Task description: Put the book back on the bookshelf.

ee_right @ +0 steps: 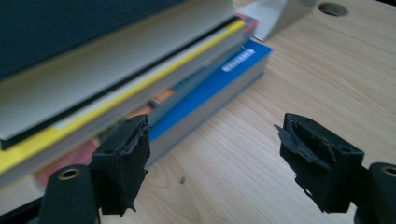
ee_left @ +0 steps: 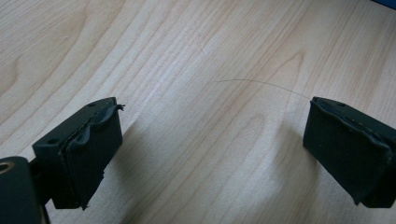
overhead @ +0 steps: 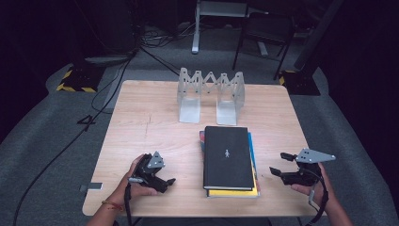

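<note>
Overhead, a flat stack of books topped by a black hardcover [overhead: 228, 157] lies before the grey accordion metal book rack [overhead: 211, 94], flanked by both grippers. Left gripper [ee_left: 212, 140]: gaping over bare wooden table [ee_left: 187, 56]. Right gripper [ee_right: 212, 154]: wide, facing the stack's edge, seemingly readying a grasp.

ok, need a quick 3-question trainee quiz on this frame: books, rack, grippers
1. True or false: the right gripper is shut on a book.
2. Which book tops the stack? A) black B) blue C) yellow
3. Fill in: the grey expanding rack stands on the table ___ the stack, seen from the person's side.

Key:
1. False. Its jaws stand open beside the stack; the left gripper is open too.
2. A, the black book.
3. Beyond.
</note>
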The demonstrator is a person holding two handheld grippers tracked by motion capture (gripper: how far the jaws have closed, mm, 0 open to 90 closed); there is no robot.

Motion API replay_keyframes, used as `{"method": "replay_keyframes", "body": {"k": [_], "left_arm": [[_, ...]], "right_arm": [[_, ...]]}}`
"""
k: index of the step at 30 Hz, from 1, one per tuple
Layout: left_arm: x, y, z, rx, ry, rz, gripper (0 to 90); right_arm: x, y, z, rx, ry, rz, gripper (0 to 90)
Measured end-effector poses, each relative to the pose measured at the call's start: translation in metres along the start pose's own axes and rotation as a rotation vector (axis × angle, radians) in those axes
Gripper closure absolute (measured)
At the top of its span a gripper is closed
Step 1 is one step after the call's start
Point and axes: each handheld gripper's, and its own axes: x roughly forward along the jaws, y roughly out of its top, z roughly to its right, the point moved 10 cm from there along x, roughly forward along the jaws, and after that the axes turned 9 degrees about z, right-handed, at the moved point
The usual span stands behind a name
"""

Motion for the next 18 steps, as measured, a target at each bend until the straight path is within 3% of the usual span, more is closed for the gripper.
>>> {"method": "replay_keyframes", "body": {"k": [9, 18], "left_arm": [[0.007, 0.005, 0.01, -0.003, -0.002, 0.0, 4.8], [0.011, 0.009, 0.015, 0.002, -0.006, 0.0, 4.8]], "right_arm": [[-0.002, 0.022, -0.034, -0.043, 0.089, 0.03, 24.2], [0.004, 0.02, -0.074, -0.096, 0.213, -0.009, 24.2]]}}
